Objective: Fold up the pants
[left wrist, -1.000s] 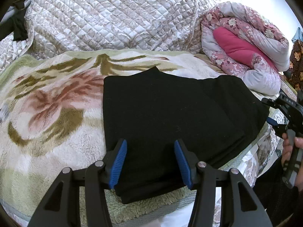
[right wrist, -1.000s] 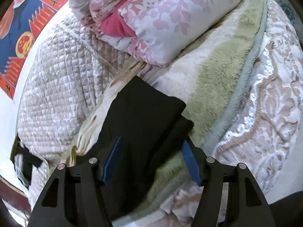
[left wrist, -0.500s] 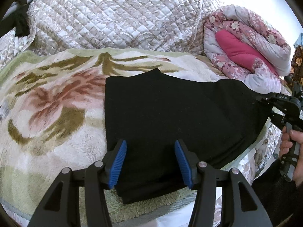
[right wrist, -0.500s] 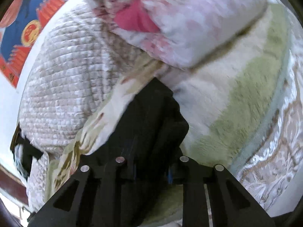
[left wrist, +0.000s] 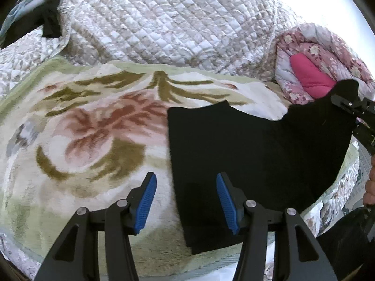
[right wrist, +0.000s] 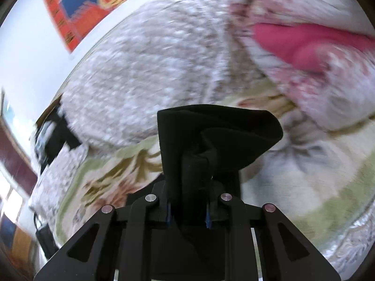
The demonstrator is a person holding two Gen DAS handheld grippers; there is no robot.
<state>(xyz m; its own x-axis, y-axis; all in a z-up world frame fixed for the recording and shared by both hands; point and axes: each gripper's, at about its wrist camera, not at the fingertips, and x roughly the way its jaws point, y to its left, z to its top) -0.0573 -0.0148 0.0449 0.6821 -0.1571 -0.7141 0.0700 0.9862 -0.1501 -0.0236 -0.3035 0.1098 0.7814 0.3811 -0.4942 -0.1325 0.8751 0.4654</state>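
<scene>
left gripper [left wrist: 186,201]: fingers spread, straddling pants [left wrist: 246,154] left edge | right gripper [right wrist: 187,213]: fingers clamping pants' lifted end

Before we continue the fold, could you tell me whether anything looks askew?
Only the black pants: the right gripper is shut on one bunched end, lifted off the floral blanket, while the left gripper is open. Nothing looks damaged.

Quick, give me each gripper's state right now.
Left gripper: open, holding nothing, hovering at the left edge of the black pants.
Right gripper: shut on the pants' right end, which it lifts off the blanket.
</scene>
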